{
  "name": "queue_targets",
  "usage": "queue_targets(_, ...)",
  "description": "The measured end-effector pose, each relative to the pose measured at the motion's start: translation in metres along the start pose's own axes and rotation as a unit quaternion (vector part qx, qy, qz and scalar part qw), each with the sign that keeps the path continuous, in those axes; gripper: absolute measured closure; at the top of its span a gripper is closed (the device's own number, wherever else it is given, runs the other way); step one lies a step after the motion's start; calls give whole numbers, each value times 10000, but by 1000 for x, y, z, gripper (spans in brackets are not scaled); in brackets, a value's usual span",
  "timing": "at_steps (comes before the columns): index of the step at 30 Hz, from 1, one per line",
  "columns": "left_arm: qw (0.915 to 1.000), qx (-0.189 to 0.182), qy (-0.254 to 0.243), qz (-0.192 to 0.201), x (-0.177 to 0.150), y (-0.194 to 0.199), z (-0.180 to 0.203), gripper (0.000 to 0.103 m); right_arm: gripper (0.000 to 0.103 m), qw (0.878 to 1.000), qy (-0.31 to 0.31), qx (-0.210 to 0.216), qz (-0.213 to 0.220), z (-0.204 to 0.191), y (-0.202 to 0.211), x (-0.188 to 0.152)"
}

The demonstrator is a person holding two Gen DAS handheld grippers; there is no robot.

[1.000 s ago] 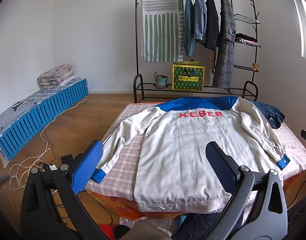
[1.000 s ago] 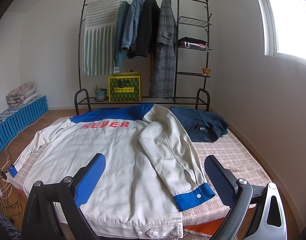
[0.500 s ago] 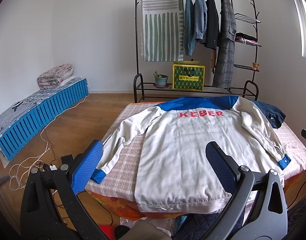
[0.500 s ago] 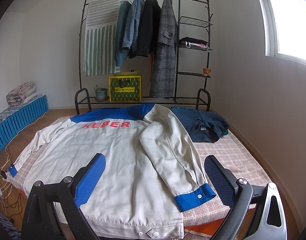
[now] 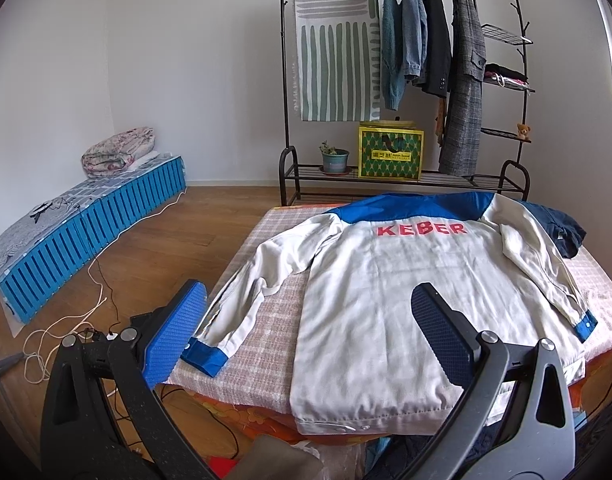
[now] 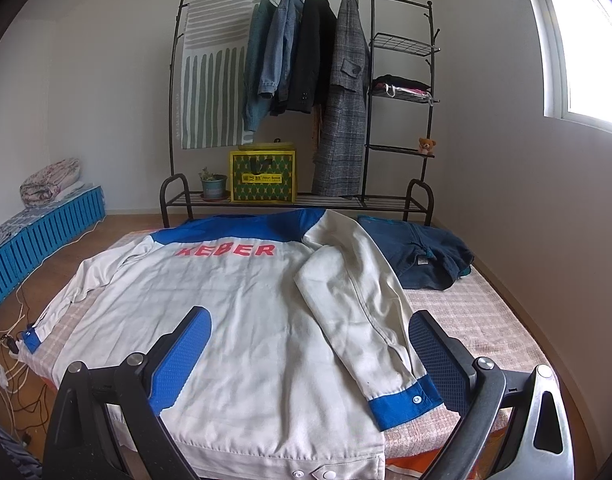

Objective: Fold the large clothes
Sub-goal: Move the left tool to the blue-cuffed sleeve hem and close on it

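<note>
Jacket [image 5: 402,300] lies back-up on the bed [image 5: 265,320], ahead of both pairs of jaws, its long axis running away from them toward the clothes rack [image 6: 306,92]. Right sleeve [image 6: 362,312] is already laid over the body; left sleeve [image 5: 249,292] is spread out, its blue cuff [image 5: 205,356] just beside the left gripper [image 5: 306,332]. I judge this hand nearer. Both left and right gripper [image 6: 310,352] stand wide and empty.

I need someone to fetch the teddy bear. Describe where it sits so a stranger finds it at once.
Find the black clothes rack against the far wall. At its right end is a column of small wire shelves; the teddy bear sits on the lowest one, a small brown toy, unlike the folded clothes above.
</note>
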State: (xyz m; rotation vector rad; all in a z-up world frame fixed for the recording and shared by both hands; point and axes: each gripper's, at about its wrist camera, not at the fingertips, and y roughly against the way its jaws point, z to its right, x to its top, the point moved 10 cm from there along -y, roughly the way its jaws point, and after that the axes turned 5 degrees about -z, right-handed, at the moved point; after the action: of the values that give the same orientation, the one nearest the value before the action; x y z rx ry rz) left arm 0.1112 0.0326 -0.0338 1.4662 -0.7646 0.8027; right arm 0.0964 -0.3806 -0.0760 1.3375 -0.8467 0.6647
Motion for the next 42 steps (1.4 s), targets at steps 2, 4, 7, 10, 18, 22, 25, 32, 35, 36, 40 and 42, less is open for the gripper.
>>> queue_targets(2, 10000, -60, 40, -64, 0, -14, -13, 0, 1, 9999, 59, 70, 54, -10, 0, 6)
queue_targets(4, 9999, -15, -22, -106, 1, -29, -28, 0, 0, 9997, 98, 196, 109, -22, 0, 14)
queue_targets(7, 9996, 198, -149, -153, 2, -56, -55, 0, 0, 9988, 107, 464, 133, -43, -6, 25)
queue_targets(10, 9990, 105, 81, -424, -1, -95, -91, 7, 0, 9964, 51, 815, 248, -67, -16, 39)
queue_targets(18, 9815, -337, 1062, -1557, -31, -216, -183, 43, 0, 9855, 280, 1608, 469, -146, -55, 59)
queue_targets(22, 9643, -582, 1561, -2057, -55, -263, -205, 54, 1, 9785, 212, 2047, 167, -172, -84, 49)
queue_targets(25, 9494, -895, 1876, -2355, -72, -293, -210, 55, 2, 9750, 128, 2212, -153, -178, -100, 36)
queue_targets(32, 9309, -870, 1946, -2967, -111, -351, -212, 59, 2, 9728, -167, 2252, -512, -165, -115, 20)
queue_targets(35, 9263, -709, 1913, -3169, -126, -366, -216, 59, 2, 9738, -191, 2184, -608, -159, -121, 17)
queue_targets(36, 9240, -675, 1946, -3221, -130, -369, -217, 59, 2, 9746, -175, 2145, -616, -157, -122, 16)
queue_targets(40, 9186, -685, 2035, -3317, -136, -379, -216, 59, 2, 9762, -198, 2046, -686, -148, -126, 13)
queue_targets(42, 9198, -648, 1957, -3338, -137, -381, -214, 59, 2, 9761, -241, 2033, -728, -146, -128, 13)
